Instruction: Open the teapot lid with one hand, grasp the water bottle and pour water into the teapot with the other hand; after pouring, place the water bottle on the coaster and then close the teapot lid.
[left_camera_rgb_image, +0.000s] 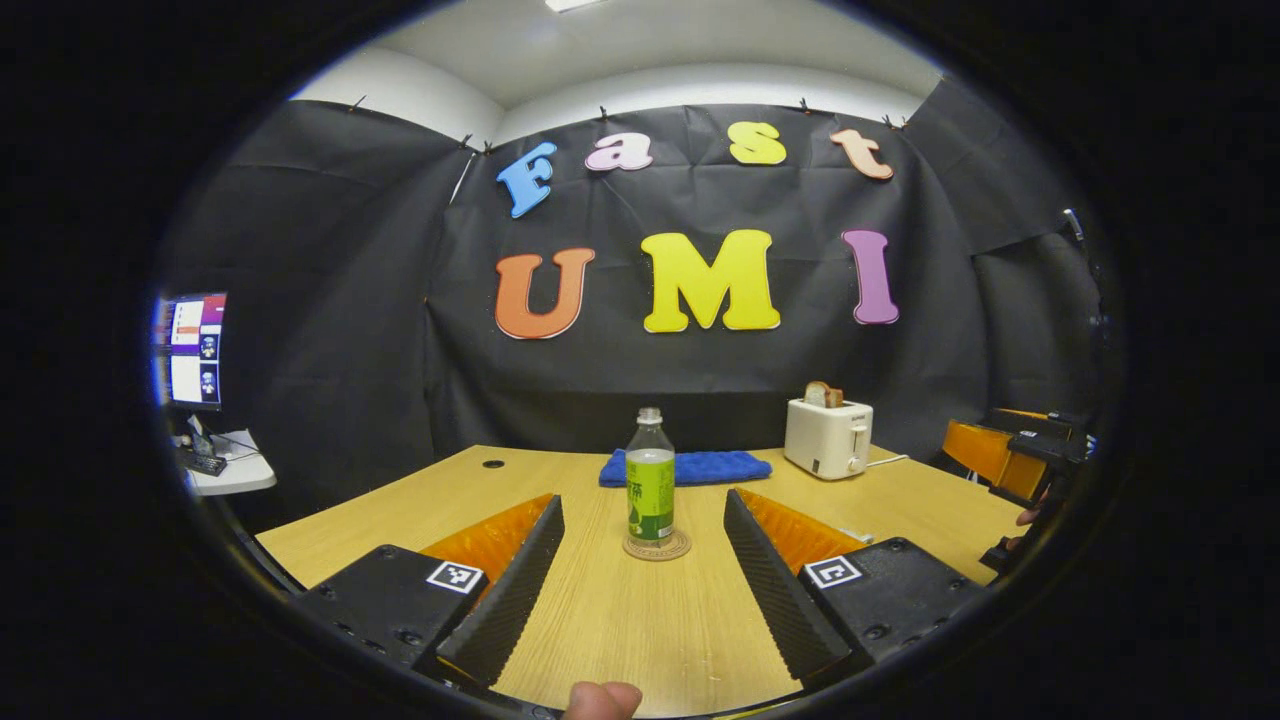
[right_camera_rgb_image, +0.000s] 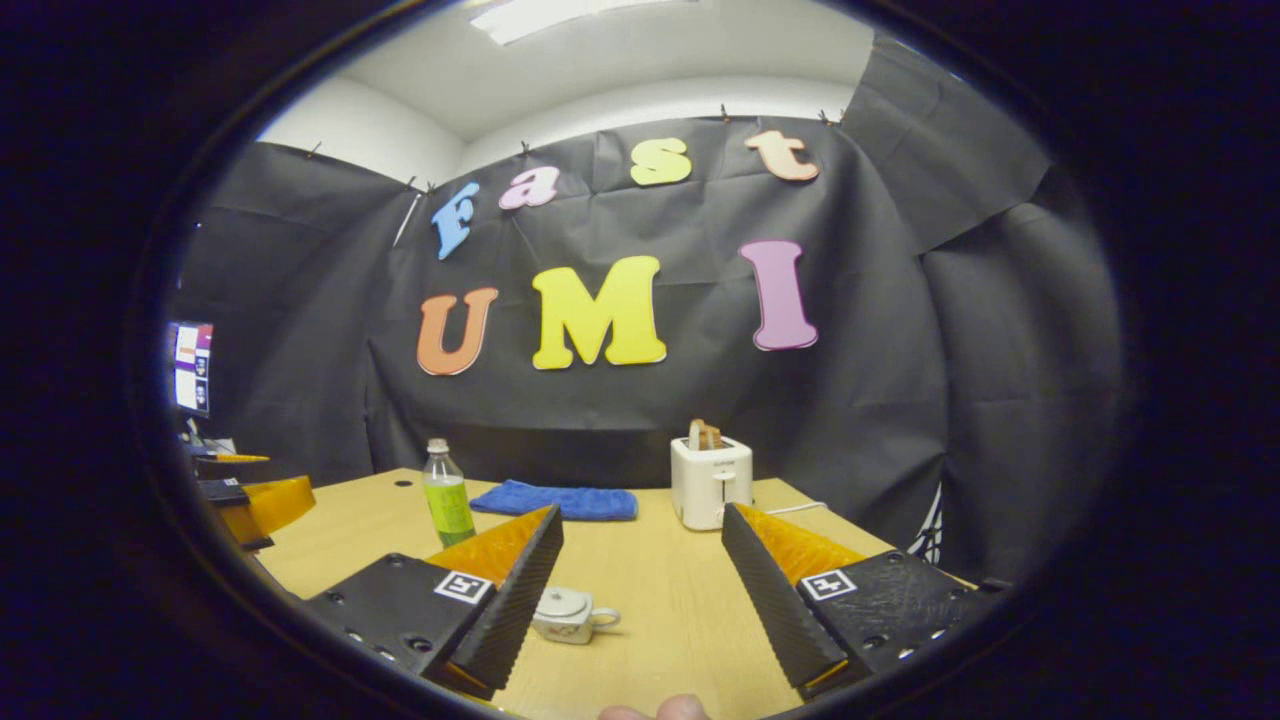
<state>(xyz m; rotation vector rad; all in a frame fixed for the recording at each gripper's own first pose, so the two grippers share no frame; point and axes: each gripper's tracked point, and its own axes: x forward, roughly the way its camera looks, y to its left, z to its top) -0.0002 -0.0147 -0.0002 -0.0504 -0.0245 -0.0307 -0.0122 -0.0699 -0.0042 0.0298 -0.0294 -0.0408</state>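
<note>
A clear water bottle (left_camera_rgb_image: 650, 482) with a green label stands upright on a round coaster (left_camera_rgb_image: 657, 547) on the wooden table (left_camera_rgb_image: 640, 620). My left gripper (left_camera_rgb_image: 640, 590) is open, set back from the bottle, which lines up with the gap between its fingers. In the right gripper view a small white teapot (right_camera_rgb_image: 565, 613) with its lid on sits low on the table, just right of the left finger. My right gripper (right_camera_rgb_image: 640, 600) is open, holding nothing. The bottle (right_camera_rgb_image: 447, 496) stands farther back on the left there. The other gripper (right_camera_rgb_image: 245, 505) shows at the left edge.
A white toaster (left_camera_rgb_image: 828, 435) with a slice of bread stands at the back right, its cord trailing right. A blue cloth (left_camera_rgb_image: 685, 467) lies behind the bottle. A monitor (left_camera_rgb_image: 192, 350) and a small white shelf are off the table at the left.
</note>
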